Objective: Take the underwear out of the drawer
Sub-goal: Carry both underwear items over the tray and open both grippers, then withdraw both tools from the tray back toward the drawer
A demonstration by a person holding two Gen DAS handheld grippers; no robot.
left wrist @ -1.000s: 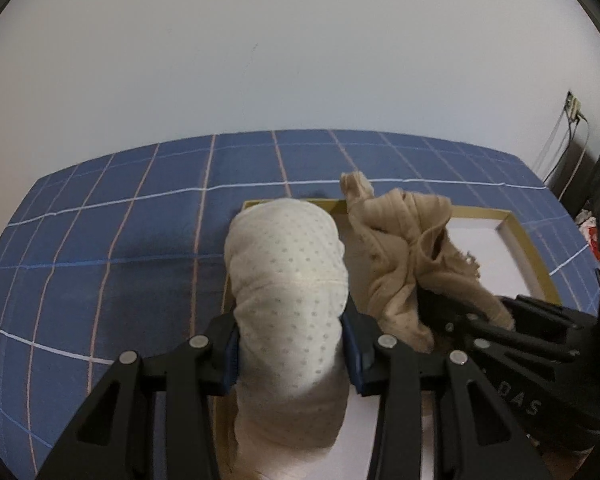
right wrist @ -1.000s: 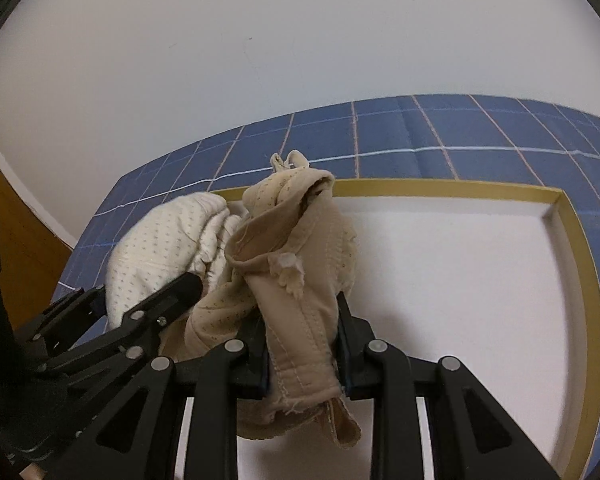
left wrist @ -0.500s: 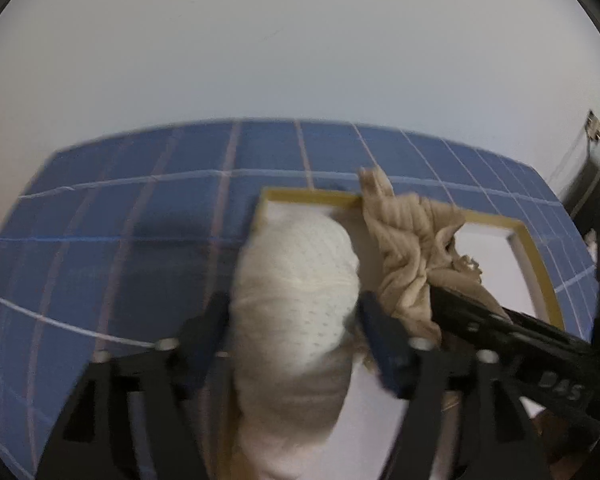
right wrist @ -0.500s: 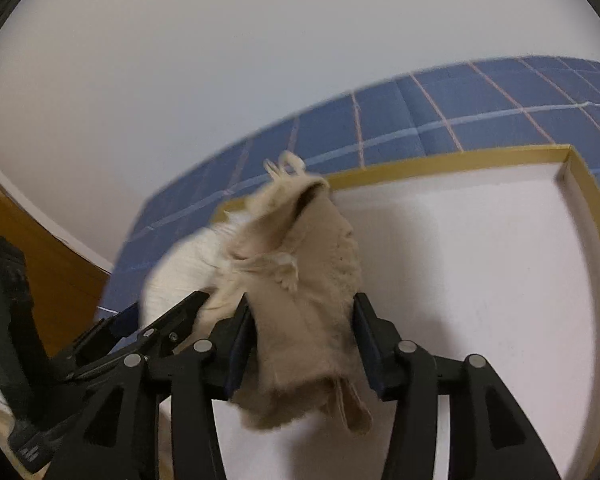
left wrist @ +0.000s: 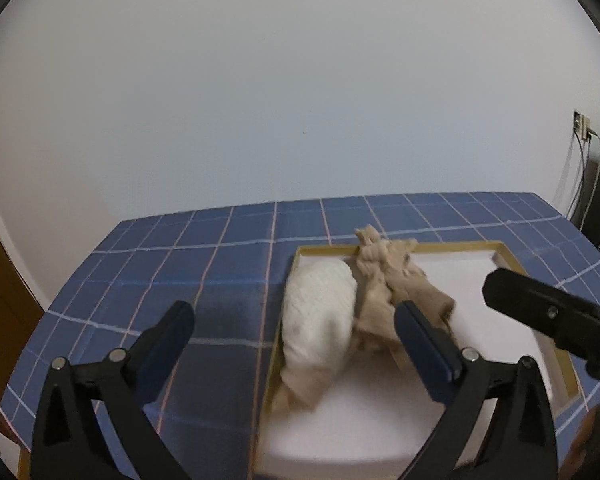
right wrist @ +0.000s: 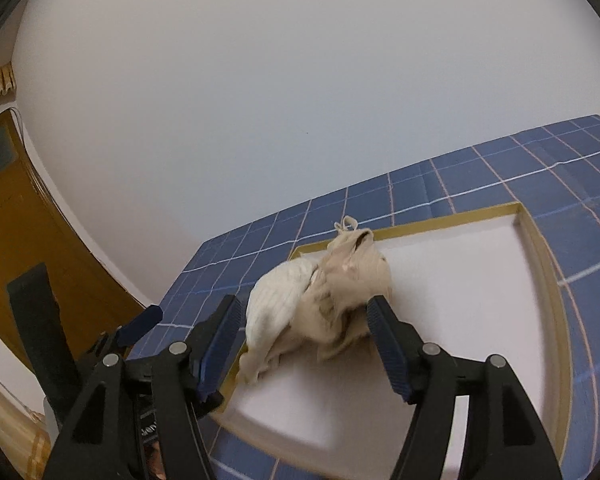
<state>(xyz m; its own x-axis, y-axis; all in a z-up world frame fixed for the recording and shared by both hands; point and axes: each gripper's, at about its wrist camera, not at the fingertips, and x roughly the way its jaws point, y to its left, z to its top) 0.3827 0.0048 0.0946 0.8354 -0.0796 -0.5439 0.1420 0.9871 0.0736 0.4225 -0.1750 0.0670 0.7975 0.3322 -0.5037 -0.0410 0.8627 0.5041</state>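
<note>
Plain white wall fills the background behind a table under a blue checked cloth (left wrist: 204, 264), on which sits a shallow white tray with a gold rim (left wrist: 452, 246).

Farthest left, the left gripper (left wrist: 296, 340) has its jaws opening and spread wide; nothing is pinched between them. Its left finger hangs over bare cloth, its right over the tray. Next comes the white dotted underwear (left wrist: 320, 316), lying rolled along the tray's left edge, its lower end draped on the rim. Touching it on the right is the beige underwear (left wrist: 396, 284), bunched, its top tuft reaching over the far rim. The right gripper (right wrist: 304, 324) is also opening, pads clear of the fabric, though the pile sits in line between its fingers.

No drawer shows in either view. Both garments appear released onto the tray, so the removal looks essentially finished; whether more remain elsewhere cannot be told.

Rightward, most of the tray floor is bare, and cloth stretches open on either side.
</note>
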